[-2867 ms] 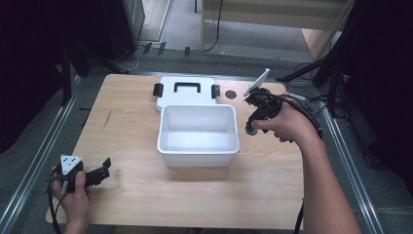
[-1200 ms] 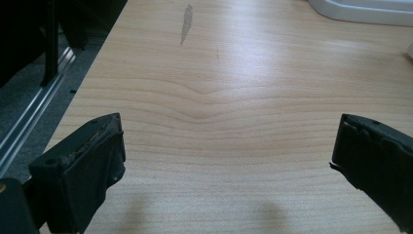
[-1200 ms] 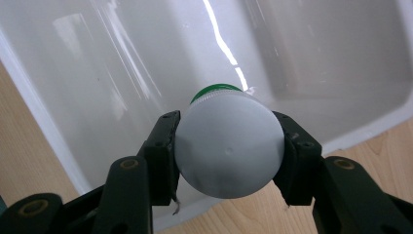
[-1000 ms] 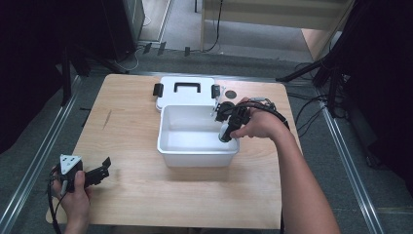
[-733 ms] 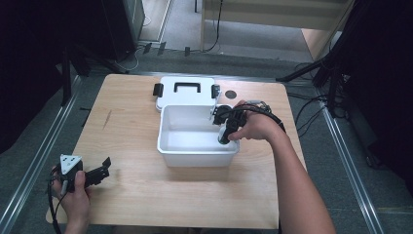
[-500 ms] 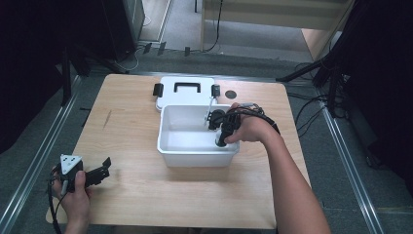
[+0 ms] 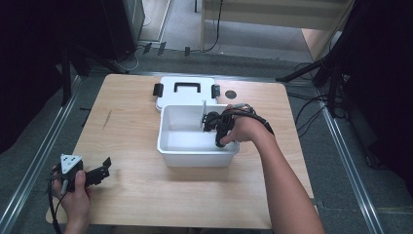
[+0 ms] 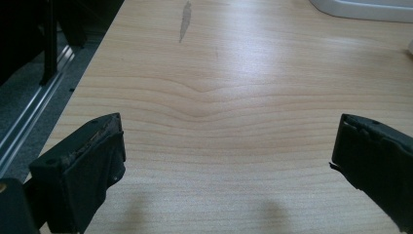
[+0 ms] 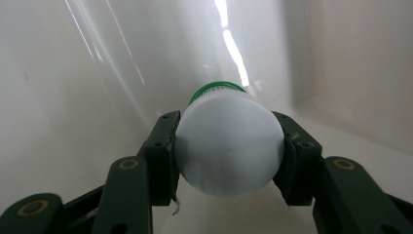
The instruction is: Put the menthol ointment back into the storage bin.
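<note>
A pale wooden bench with a wavy grain and one grey scuff near its left side carries a white plastic tub, glossy and smooth-walled with rounded corners. Just behind the tub lies its flat white lid, with a black handle and black clips at both ends. A small dark round thing sits on the wood just right of the lid.

The right hand reaches in from the tub's right rim, wrist bent, tipping the right claw down into the tub near its back right corner. In the right gripper view that claw is clamped on a small white bottle, round-bottomed and matte, its green cap pointing away toward the tub wall. From above, a thin white upright piece shows just left of the claw inside the tub; I cannot tell what it is.

The left hand rests at the bench's near left corner, well apart from the tub, holding the left claw level, its jaws spread wide over bare wood.

About three seconds ago the right claw hovered beyond the tub's right rim; since then it has swung over and dropped inside. The left hand has not moved.
</note>
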Available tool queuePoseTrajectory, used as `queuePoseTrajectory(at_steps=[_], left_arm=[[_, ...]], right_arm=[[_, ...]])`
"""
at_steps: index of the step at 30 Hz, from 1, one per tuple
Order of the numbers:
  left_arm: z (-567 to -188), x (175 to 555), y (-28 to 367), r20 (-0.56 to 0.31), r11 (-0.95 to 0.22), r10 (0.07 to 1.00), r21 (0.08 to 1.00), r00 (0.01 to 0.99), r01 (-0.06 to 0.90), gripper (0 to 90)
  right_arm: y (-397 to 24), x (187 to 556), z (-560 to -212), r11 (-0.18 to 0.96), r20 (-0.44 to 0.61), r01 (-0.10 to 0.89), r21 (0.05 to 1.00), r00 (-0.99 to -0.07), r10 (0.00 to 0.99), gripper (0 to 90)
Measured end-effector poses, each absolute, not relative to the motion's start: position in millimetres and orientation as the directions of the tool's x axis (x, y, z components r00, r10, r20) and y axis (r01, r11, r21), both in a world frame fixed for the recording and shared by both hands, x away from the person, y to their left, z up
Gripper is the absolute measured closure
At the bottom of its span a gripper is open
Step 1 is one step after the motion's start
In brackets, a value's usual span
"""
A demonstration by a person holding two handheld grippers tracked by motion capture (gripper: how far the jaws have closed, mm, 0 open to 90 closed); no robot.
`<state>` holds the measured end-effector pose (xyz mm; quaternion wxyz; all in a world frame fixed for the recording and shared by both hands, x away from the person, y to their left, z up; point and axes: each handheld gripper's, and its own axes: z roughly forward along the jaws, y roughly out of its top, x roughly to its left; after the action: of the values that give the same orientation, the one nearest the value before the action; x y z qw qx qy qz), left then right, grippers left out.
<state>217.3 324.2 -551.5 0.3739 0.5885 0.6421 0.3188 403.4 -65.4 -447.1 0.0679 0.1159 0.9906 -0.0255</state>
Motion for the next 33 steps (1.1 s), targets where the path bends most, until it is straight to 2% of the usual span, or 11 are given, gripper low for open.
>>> queuePoseTrajectory(at_steps=[3, 11, 19, 28, 29, 31, 33], left_arm=[[-551.5, 217.4, 324.1, -0.103, 0.103, 0.994, 0.850, -0.028, 0.517, 0.0], [-551.7, 217.6, 324.6, -0.111, 0.110, 0.993, 0.850, -0.029, 0.515, 0.0], [-551.7, 217.8, 324.7, -0.114, 0.111, 0.993, 0.849, -0.026, 0.517, 0.0], [-551.6, 218.1, 324.4, -0.112, 0.109, 0.993, 0.848, -0.025, 0.519, 0.0], [-551.7, 218.4, 324.0, -0.109, 0.107, 0.994, 0.848, -0.028, 0.519, 0.0], [-551.7, 218.3, 324.0, -0.109, 0.107, 0.994, 0.848, -0.028, 0.519, 0.0], [-551.7, 218.5, 323.9, -0.109, 0.107, 0.994, 0.849, -0.028, 0.518, 0.0]], right_arm=[[-62.7, 402.2, -449.3, 0.972, -0.161, 0.221, -0.074, -0.965, 0.207, 51.0], [-62.2, 400.5, -450.4, 0.975, -0.173, 0.206, -0.085, -0.967, 0.189, 50.1], [-62.7, 401.5, -449.8, 0.976, -0.179, 0.202, -0.084, -0.966, 0.185, 56.2], [-64.1, 401.6, -446.1, 0.979, -0.164, 0.198, -0.051, -0.969, 0.187, 49.9], [-65.1, 401.0, -438.2, 0.974, -0.157, 0.224, -0.020, -0.963, 0.218, 46.7], [-65.8, 401.4, -434.9, 0.976, -0.157, 0.220, -0.006, -0.964, 0.216, 46.2], [-68.7, 399.9, -420.6, 0.967, -0.166, 0.251, 0.029, -0.953, 0.253, 40.5]])
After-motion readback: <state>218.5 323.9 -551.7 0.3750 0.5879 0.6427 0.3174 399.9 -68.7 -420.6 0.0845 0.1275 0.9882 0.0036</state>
